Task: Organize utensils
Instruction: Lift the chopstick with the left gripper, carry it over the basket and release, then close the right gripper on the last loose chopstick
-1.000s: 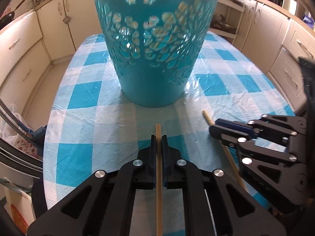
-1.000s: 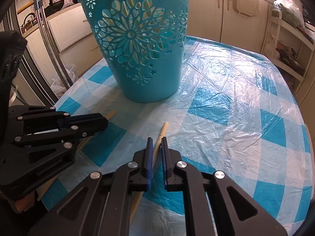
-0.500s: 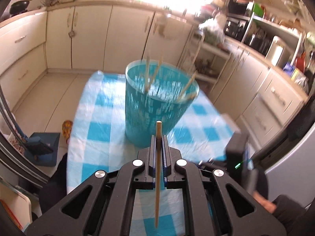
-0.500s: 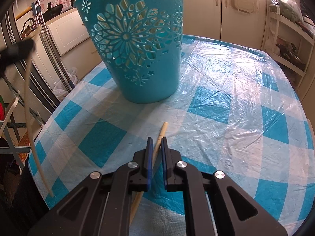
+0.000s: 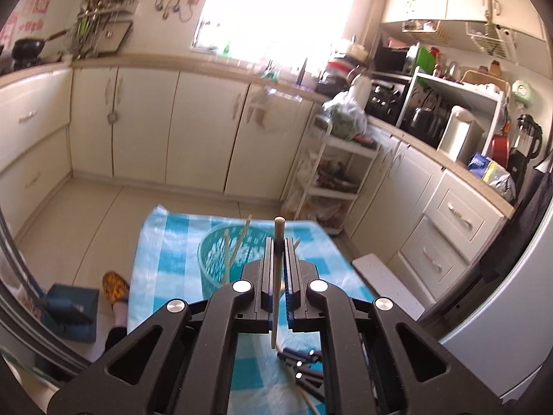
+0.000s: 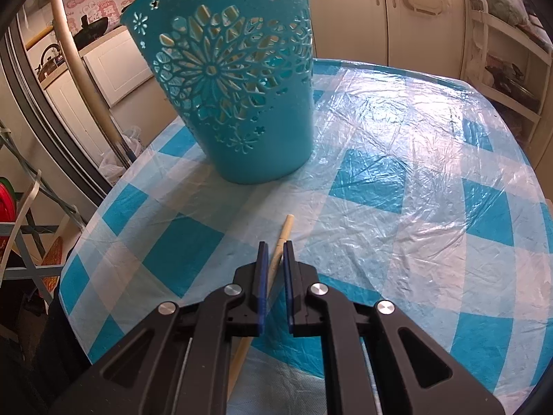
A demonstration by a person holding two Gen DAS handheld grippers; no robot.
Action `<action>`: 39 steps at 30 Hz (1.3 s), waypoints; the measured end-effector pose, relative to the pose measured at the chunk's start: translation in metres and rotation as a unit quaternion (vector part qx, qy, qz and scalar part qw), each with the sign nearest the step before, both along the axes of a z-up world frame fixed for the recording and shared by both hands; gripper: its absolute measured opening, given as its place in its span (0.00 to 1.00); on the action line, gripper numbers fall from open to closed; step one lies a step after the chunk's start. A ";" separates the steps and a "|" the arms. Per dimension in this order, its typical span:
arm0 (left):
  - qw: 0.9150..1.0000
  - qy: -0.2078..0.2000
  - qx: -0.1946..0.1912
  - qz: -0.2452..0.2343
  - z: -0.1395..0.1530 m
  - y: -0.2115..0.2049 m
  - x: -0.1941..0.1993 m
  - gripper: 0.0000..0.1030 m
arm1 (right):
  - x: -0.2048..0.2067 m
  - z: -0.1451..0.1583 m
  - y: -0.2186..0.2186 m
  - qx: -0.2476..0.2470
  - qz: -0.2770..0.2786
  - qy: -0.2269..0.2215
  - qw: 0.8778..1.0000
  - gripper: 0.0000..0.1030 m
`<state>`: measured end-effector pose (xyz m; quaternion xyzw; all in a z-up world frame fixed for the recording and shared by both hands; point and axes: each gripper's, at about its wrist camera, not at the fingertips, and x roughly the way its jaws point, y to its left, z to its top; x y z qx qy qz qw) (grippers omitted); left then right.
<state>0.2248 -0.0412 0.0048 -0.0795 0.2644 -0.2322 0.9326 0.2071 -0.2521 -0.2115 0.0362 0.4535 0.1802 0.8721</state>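
My left gripper (image 5: 278, 242) is high above the table (image 5: 166, 238) and clamps a wooden stick (image 5: 276, 276) between its two fingers; the stick runs along the fingers, its rounded end poking out past the tips and its other end hanging down behind them. Far below it stands the blue basket (image 5: 214, 259) on the blue-and-white checked cloth, with several thin sticks (image 5: 232, 252) already leaning inside it, their tops above the rim. Low in this view I can also see part of my right gripper (image 5: 300, 363) near the table surface. From the right wrist, my right gripper (image 6: 274, 243) sits low over the table (image 6: 397, 159), its fingers parted with a narrow gap and set on either side of a second wooden stick (image 6: 284, 230) that lies flat on the cloth. I cannot tell if the pads touch it. That stick's far end points toward the basket (image 6: 238, 83), which stands upright just beyond it, its cut-out flower pattern facing me. A pale stick (image 6: 74, 55) crosses the upper left of this view.
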 end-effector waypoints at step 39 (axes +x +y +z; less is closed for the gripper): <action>0.994 0.052 0.060 0.078 -0.075 0.016 0.034 0.47 | -0.014 0.001 0.041 -0.112 -0.005 -0.032 0.993 0.13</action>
